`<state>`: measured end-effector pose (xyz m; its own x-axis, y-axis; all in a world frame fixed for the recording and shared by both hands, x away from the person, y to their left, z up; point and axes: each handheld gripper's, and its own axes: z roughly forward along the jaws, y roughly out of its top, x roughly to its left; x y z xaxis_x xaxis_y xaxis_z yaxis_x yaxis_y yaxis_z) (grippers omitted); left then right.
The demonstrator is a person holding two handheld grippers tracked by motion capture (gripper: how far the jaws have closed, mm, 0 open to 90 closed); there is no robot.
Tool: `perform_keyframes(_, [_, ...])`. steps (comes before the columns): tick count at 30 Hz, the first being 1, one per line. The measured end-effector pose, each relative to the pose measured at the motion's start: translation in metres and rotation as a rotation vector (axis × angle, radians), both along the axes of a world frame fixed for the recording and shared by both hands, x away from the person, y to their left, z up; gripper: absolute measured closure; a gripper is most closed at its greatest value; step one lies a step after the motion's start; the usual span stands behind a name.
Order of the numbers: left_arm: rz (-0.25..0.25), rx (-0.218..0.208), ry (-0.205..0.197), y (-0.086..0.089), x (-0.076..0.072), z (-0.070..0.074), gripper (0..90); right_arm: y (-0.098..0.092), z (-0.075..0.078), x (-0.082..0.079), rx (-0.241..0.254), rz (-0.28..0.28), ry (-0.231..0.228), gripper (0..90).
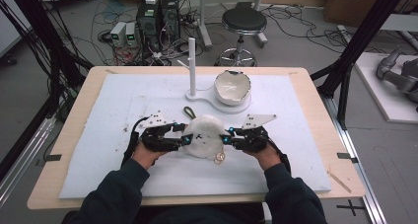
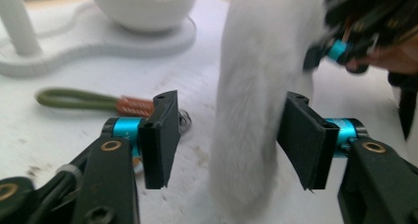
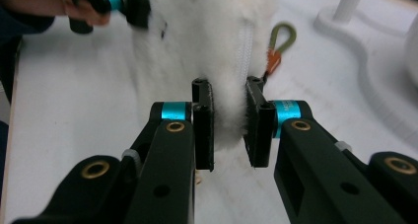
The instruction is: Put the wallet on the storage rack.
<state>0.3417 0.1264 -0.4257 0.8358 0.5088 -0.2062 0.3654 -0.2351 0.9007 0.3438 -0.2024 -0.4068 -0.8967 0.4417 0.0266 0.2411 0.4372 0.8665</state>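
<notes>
The right gripper pinches the furry pouch steady while the left gripper straddles its other end, jaws wide apart and holding nothing.

High view looks down from above; both gripper views sit close, sharing the white pouch.

Between my right claw's matt black pads: white, fluffy, fur-like pouch. Beyond it, an olive cord loop. Ahead of my left claw: glossy white bowl on a smooth white stand. Under both: matt, scuffed white mat.
</notes>
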Motion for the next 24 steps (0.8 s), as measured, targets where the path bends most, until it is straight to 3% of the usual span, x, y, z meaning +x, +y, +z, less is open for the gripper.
perform_keyframes(1, [0.0,0.0,0.0,0.0,0.0,0.0,50.3,0.0,0.0,0.0,0.0,0.0,0.0,78.0])
perform_keyframes(2, [-0.038,0.044,-0.037,-0.004,-0.003,-0.001,64.0,-0.001,0.003,-0.002,0.026,0.008,-0.017,77.7])
perform_keyframes(4, [-0.038,0.055,-0.054,-0.006,-0.005,0.0,73.5,-0.002,0.003,-0.001,0.035,0.003,-0.009,75.0])
perform_keyframes(5, [-0.04,0.057,-0.058,-0.007,-0.006,0.0,73.5,-0.002,0.003,-0.001,0.035,0.003,-0.009,75.0])
perform_keyframes(7, [-0.064,0.056,-0.096,-0.005,-0.007,0.003,76.5,-0.004,0.0,0.003,0.059,-0.013,0.053,58.8])
perform_keyframes(8, [-0.064,0.056,-0.096,-0.005,-0.007,0.003,76.9,-0.004,0.0,0.003,0.059,-0.013,0.053,58.8])
perform_keyframes(10, [-0.091,0.04,-0.113,-0.005,-0.008,0.004,77.0,-0.003,-0.002,0.006,0.079,-0.044,0.077,43.7])
perform_keyframes(11, [-0.106,0.03,-0.117,-0.006,-0.009,0.004,77.0,-0.003,-0.004,0.008,0.081,-0.045,0.082,40.7])
perform_keyframes(12, [-0.12,0.028,-0.119,-0.007,-0.009,0.004,77.0,-0.001,-0.008,0.011,0.08,-0.027,0.118,39.5])
perform_keyframes(14, [-0.142,0.033,-0.121,-0.009,-0.01,0.004,76.9,0.0,-0.01,0.012,0.076,-0.014,0.134,39.8])
perform_keyframes(15, [-0.13,0.049,-0.118,-0.01,-0.01,0.003,76.8,0.003,-0.011,0.013,0.07,0.032,0.139,58.0])
perform_keyframes(16, [-0.11,0.059,-0.111,-0.01,-0.009,0.003,75.7,0.003,-0.009,0.011,0.064,0.058,0.121,67.3])
perform_keyframes(17, [-0.11,0.059,-0.111,-0.01,-0.009,0.003,72.8,0.003,-0.009,0.011,0.064,0.058,0.121,67.3])
perform_keyframes(18, [-0.087,0.056,-0.094,-0.009,-0.008,0.003,72.8,0.003,-0.007,0.009,0.057,0.065,0.091,71.6])
perform_keyframes(19, [-0.048,0.046,-0.074,-0.008,-0.006,0.003,57.6,0.002,-0.002,0.006,0.053,0.069,0.05,74.2])
perform_keyframes(20, [0.031,0.034,-0.026,-0.002,-0.001,0.002,49.6,0.001,0.001,0.005,0.045,0.062,0.022,74.5])
perform_keyframes(21, [0.031,0.034,-0.026,-0.002,-0.001,0.002,44.7,0.0,0.004,0.004,0.044,0.051,0.006,74.5])
perform_keyframes(23, [0.081,0.024,-0.015,0.005,0.003,0.002,41.8,-0.002,0.007,0.004,0.047,0.043,-0.012,74.6])
perform_keyframes(24, [0.106,0.027,-0.021,0.008,0.003,0.003,38.7,-0.005,0.013,0.003,0.038,0.016,-0.043,74.5])
